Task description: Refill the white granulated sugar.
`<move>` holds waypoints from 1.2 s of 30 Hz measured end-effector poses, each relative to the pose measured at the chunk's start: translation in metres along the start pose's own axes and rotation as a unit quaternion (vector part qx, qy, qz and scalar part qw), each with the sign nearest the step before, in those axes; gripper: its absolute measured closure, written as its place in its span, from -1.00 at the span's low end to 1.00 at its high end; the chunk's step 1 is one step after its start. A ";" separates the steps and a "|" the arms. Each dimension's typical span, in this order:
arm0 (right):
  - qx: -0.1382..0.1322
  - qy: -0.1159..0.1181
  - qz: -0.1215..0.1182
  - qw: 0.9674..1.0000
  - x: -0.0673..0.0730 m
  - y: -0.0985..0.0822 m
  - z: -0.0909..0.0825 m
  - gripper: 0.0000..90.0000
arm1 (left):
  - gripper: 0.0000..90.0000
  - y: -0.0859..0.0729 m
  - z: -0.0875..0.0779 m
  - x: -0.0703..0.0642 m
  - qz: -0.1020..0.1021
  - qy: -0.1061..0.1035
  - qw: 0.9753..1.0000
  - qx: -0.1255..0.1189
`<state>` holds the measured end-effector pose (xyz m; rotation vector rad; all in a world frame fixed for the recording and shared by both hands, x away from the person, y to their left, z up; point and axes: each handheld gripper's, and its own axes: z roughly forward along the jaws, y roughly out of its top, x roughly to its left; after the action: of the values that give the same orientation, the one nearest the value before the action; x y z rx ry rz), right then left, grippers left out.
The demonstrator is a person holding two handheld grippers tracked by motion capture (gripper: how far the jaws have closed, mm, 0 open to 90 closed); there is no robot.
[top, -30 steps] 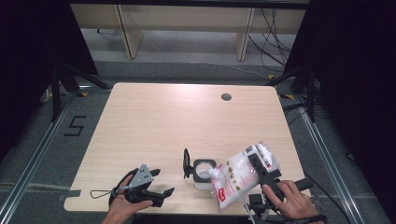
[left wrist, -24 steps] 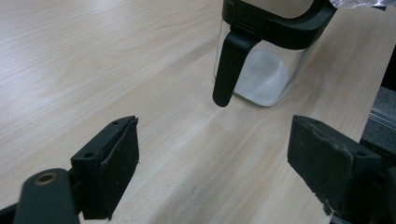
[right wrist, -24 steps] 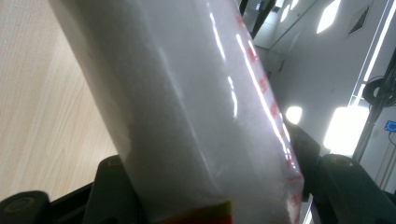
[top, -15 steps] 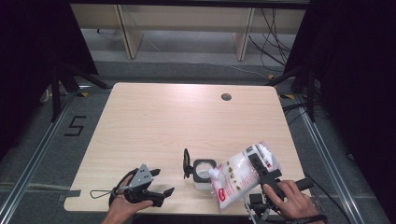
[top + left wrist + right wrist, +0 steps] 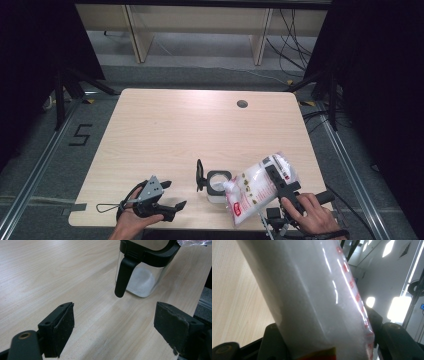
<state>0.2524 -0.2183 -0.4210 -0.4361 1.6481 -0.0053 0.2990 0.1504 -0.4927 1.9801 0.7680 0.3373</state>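
Right gripper clamps tilted bag over jar; left gripper wide open, empty, on table.

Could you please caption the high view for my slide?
Right gripper tips a bag over an open jar.

On the table, near its front edge: jar in the middle, left gripper to its left, bag tilted over it from the right.
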 end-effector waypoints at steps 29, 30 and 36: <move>-0.010 0.000 0.003 1.000 -0.002 -0.003 0.001 0.05 | -0.64 0.000 0.000 0.000 -0.005 -0.001 1.000 0.000; -0.003 0.004 0.025 1.000 0.001 -0.004 0.000 0.05 | -0.64 0.000 0.000 0.000 -0.005 0.000 1.000 0.000; -0.007 0.005 0.005 1.000 -0.002 -0.003 0.001 0.05 | -0.64 0.000 0.000 0.001 -0.006 -0.002 1.000 0.000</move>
<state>0.2543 -0.2205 -0.4184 -0.4400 1.6612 0.0109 0.2995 0.1511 -0.4925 1.9744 0.7763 0.3264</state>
